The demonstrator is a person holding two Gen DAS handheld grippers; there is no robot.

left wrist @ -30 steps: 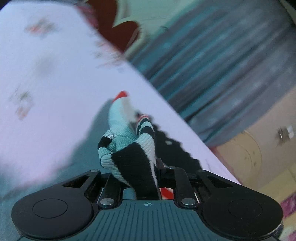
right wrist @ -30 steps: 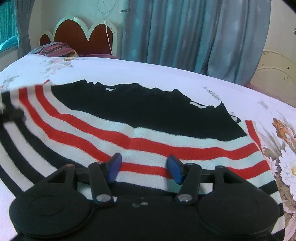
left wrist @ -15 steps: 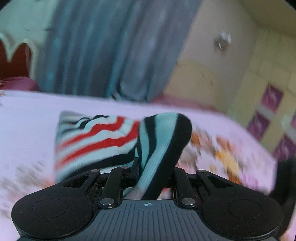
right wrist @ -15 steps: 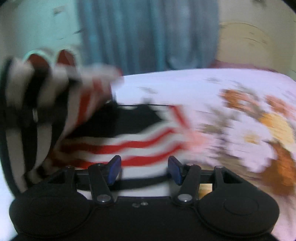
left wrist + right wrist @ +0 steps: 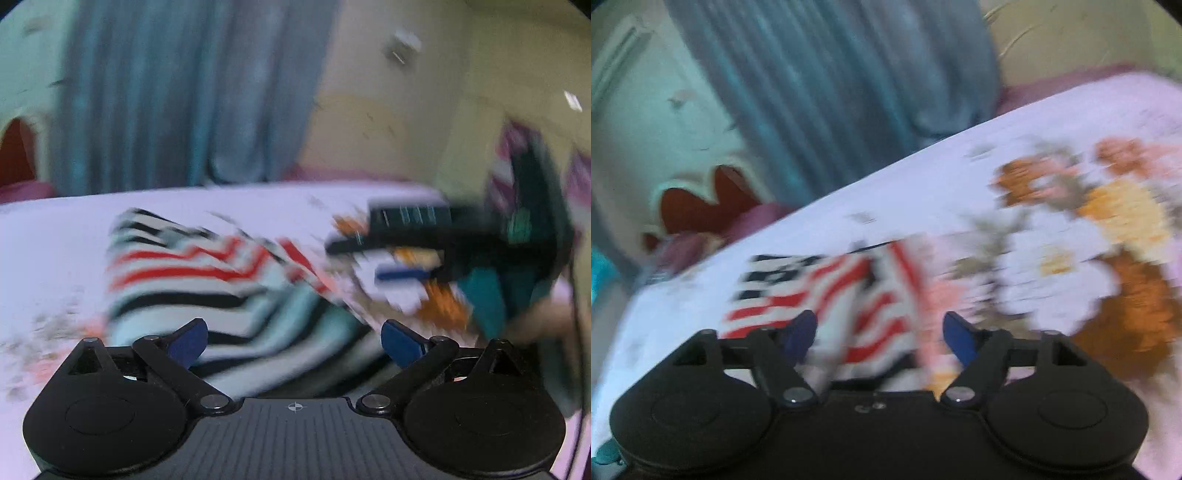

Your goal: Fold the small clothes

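A small knit sweater (image 5: 207,280) with red, black and white stripes lies doubled over on the floral bed sheet (image 5: 55,240); the picture is motion-blurred. My left gripper (image 5: 293,334) hovers just over its near edge, jaws opening wide, pads clear of the cloth. In the right wrist view the same sweater (image 5: 827,295) lies ahead and to the left. My right gripper (image 5: 879,326) has its jaws opening too, with nothing pressed between the pads. The left wrist view also catches the right gripper (image 5: 406,275) at the right, over the sheet beside the sweater.
A blue-grey curtain (image 5: 184,92) hangs behind the bed, and a red scalloped headboard (image 5: 701,206) with a pink pillow stands at the far left. Big orange and yellow flowers (image 5: 1126,221) are printed on the sheet to the right. A person's hand (image 5: 535,321) holds the right gripper.
The left gripper carried a bunched fold of the sweater across, then let go and spread wide. The sweater, earlier spread flat, now lies doubled over. The right gripper swung right and opened wider.
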